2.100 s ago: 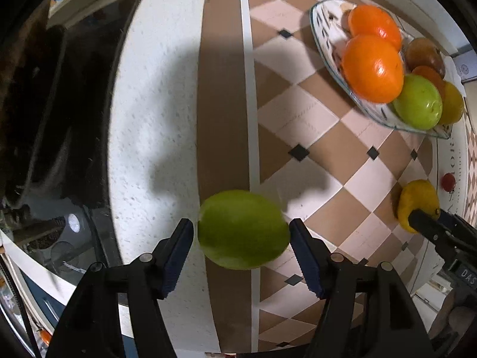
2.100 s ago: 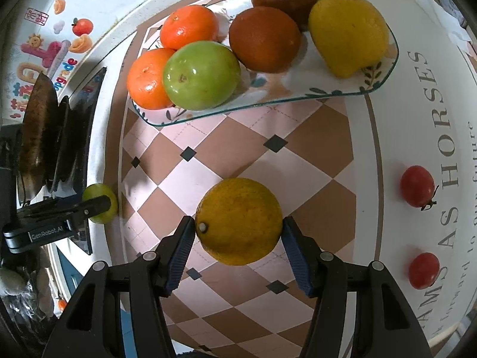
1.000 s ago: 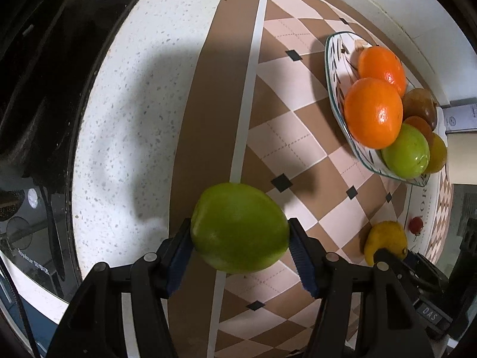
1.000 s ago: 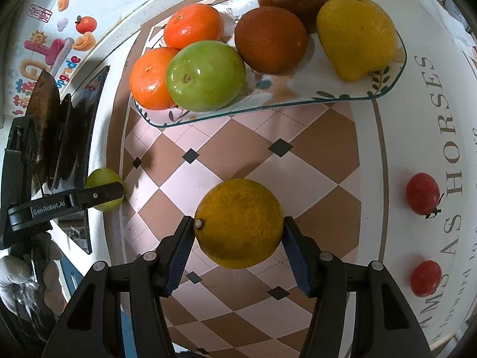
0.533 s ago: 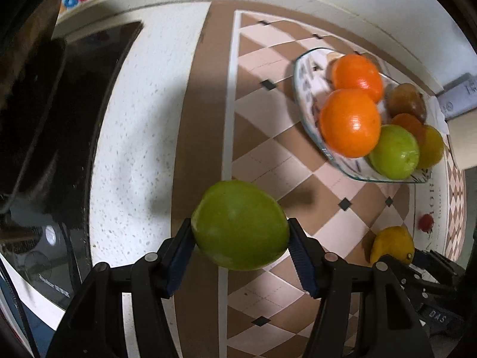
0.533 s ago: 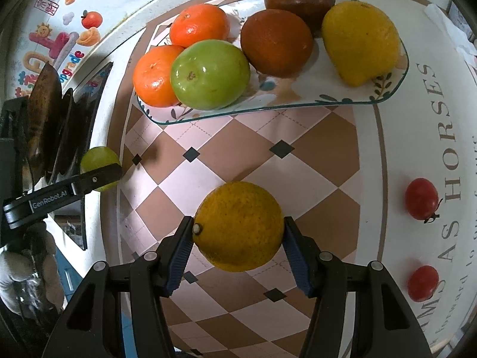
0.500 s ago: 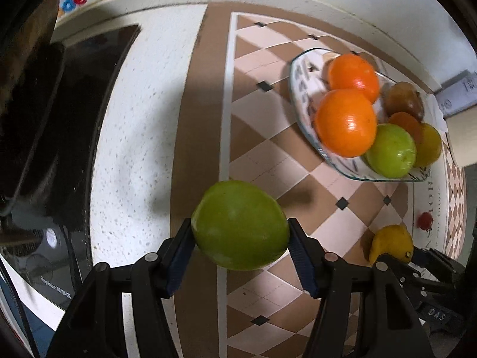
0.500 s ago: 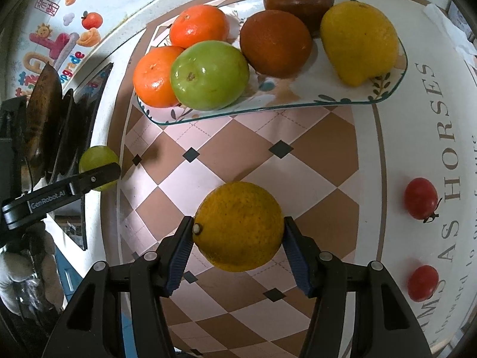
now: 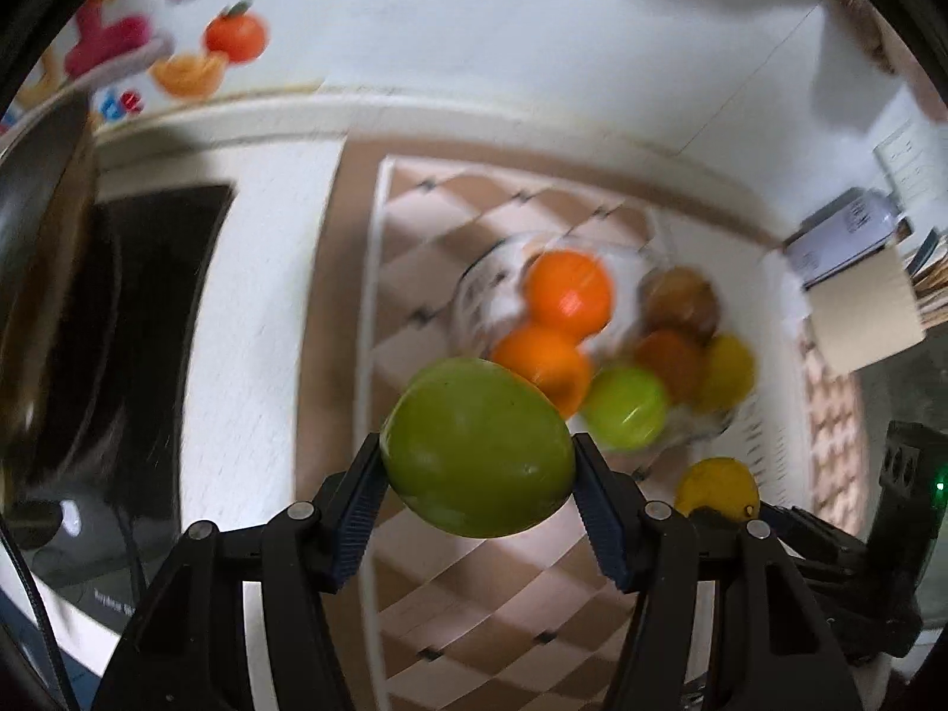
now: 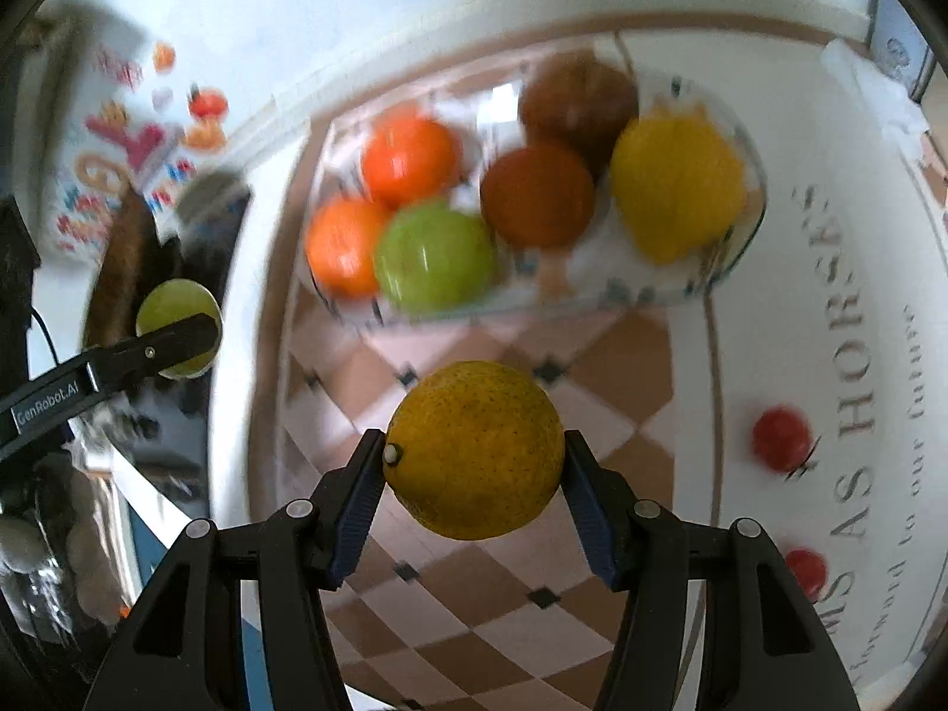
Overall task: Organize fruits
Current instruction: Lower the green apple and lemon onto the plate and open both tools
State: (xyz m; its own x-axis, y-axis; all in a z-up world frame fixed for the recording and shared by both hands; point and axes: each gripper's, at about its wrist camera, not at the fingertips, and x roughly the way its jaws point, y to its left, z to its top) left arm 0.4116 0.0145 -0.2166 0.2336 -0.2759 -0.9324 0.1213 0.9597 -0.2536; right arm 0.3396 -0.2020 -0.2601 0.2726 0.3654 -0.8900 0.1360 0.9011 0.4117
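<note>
Left gripper [image 9: 477, 509]: pads clamp a green fruit [image 9: 477, 446], held above the mat's left border.
Right gripper [image 10: 474, 500]: closed on a yellow-orange fruit [image 10: 474, 449], over the mat's chequered middle.
Plate [image 10: 734, 260]: crowded, at the mat's far edge.
Open room: bare chequers [image 10: 598, 391] before the plate.

Glossy smooth green fruit [image 9: 477, 447]; matt pitted yellow citrus [image 10: 474, 450]; ribbed blue fingers [image 9: 355, 512].

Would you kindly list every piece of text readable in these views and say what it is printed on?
"GenRobot.AI": on the left gripper, seen from the right wrist.
"AS HORSES": on the mat; the start is cut off.
Smaller line beside it: "our future", the rest blurred.
Wall sticker letters: unreadable.
</note>
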